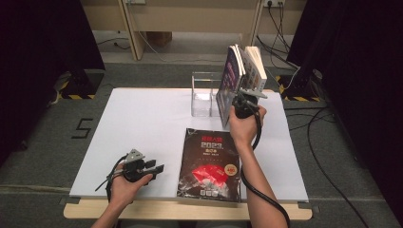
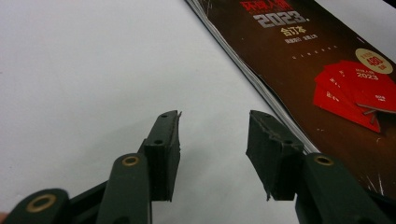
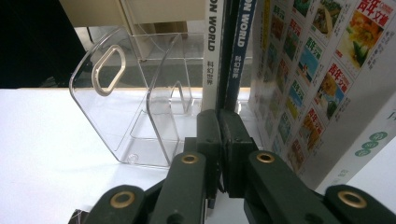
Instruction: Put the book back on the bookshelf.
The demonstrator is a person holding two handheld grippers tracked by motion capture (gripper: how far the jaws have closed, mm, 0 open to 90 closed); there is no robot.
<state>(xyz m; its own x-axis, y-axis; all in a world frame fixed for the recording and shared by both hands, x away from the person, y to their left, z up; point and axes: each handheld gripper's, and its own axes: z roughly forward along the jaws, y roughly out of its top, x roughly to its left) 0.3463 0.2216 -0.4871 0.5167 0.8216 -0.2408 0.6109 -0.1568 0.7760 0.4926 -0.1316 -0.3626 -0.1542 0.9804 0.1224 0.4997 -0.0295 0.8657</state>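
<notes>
books (image 1: 240,76) sit pinched upright in my right gripper (image 3: 219,126), raised over the far right part of the white bench (image 1: 142,128), just beside the clear acrylic file holder (image 1: 205,95). in the right gripper view the fingers (image 3: 208,140) are clamped tight on the thin lower edge between two spines, with a magazine cover of small colourful tiles leaning to one side. my left gripper (image 2: 212,140) rests low near the bench's near left edge, fingers apart with nothing between them, next to the dark 2023 magazine (image 1: 209,164) lying flat.
</notes>
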